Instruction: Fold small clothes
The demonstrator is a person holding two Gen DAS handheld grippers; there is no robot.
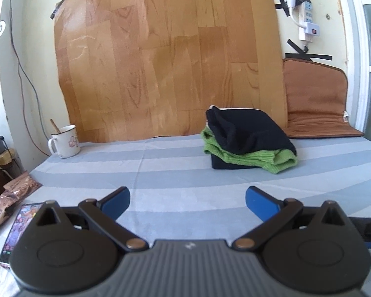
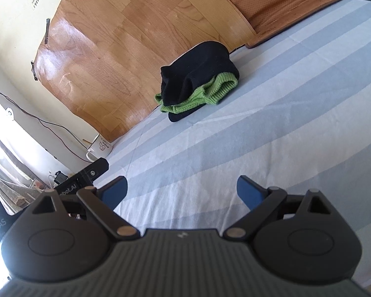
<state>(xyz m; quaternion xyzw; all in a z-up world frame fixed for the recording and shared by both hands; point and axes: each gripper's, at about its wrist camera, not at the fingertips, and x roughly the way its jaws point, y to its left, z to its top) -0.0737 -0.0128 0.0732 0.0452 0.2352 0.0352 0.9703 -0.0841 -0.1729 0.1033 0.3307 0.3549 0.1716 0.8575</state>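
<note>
A folded stack of small knitted clothes [image 1: 249, 139], black pieces with a ribbed green piece sandwiched between, is seen lying on the blue-and-white striped cloth-covered surface [image 1: 160, 168] near the wood-patterned wall sheet [image 1: 170, 57]. The stack [image 2: 197, 81] is located well ahead of both sets of jaws. The left gripper [image 1: 188, 201] and right gripper [image 2: 181, 191] are held spread wide, gripping nothing. Partial lettering "bot.AI" is read on a black bar [image 2: 82, 178].
</note>
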